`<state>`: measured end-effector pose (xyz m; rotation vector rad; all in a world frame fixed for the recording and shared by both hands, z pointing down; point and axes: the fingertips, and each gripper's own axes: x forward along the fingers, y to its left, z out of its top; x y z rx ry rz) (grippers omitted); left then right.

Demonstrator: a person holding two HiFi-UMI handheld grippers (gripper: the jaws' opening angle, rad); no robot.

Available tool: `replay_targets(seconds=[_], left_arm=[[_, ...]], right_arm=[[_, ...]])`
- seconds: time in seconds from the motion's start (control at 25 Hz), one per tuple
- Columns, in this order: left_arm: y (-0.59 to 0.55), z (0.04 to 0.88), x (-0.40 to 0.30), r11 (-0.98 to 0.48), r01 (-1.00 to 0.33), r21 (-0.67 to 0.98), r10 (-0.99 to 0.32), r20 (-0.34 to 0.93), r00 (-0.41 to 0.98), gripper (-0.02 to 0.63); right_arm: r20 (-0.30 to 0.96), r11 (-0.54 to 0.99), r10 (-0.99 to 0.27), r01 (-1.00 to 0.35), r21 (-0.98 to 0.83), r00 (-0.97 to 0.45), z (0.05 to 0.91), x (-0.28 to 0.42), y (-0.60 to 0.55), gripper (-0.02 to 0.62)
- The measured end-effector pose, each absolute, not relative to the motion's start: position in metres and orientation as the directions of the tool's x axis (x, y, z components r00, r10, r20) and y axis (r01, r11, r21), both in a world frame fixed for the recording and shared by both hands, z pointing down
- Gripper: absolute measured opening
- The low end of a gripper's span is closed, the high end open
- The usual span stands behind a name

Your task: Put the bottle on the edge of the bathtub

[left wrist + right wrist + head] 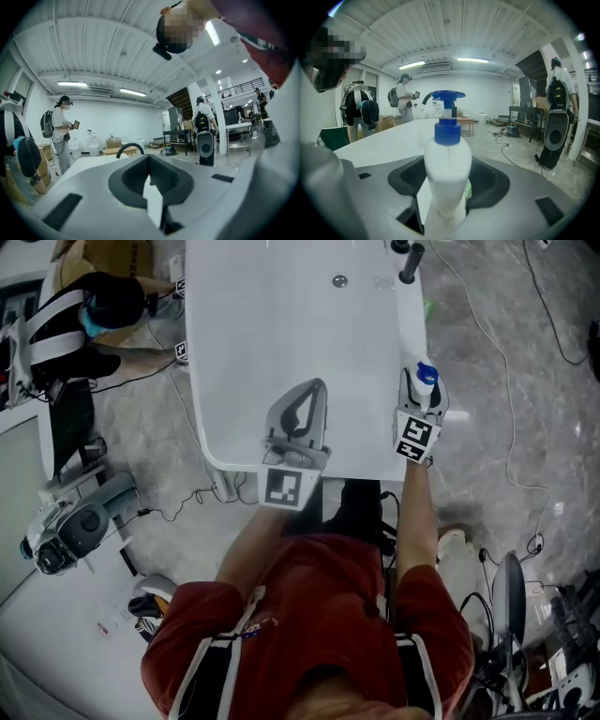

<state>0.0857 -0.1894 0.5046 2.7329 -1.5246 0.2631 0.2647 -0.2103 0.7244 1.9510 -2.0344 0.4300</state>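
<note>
The right gripper [422, 395] jaws grip the pump bottle [447, 164] at the bathtub [410, 334] edge; I judge only release is left. The left gripper [298, 418] jaws are closed, empty.

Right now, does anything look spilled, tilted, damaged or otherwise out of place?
Nothing stands out. The bottle sits upright in the right gripper at the right-hand rim of the bathtub, its pump cap on, and no spill shows on the white surface. The left gripper hangs empty over the basin.

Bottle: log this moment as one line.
right claw: shut on bottle | bottle: upright, at bathtub rim | left claw: shut, empty
</note>
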Motion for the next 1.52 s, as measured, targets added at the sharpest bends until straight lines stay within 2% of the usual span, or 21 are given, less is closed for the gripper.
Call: replay_targets(seconds=[0.12, 0.32, 0.88, 1.52], left_arm=[[-0.192, 0.516, 0.095, -0.534, -0.842, -0.076, -0.841, 0.151, 0.519, 0.015], [-0.195, 0.521, 0.101, -0.543, -0.837, -0.067, -0.834, 0.164, 0.527, 0.015], [-0.181, 0.501, 0.091, -0.538, -0.84, -0.062, -0.839, 0.137, 0.527, 0.015], [-0.164, 0.482, 0.068, -0.534, -0.845, -0.029, -0.844, 0.076, 0.531, 0.015]], right_arm=[[0.426, 0.058, -0.903, -0.998, -0.021, -0.061, 0.736, 0.268, -0.212, 0.272], [0.466, 0.065, -0.882, -0.998, -0.026, -0.069, 0.747, 0.269, -0.215, 0.344], [0.435, 0.087, -0.896, -0.996, -0.025, -0.089, 0.716, 0.254, -0.207, 0.38], [0.328, 0.024, -0.944, -1.0, 0.01, -0.02, 0.634, 0.246, -0.186, 0.394]])
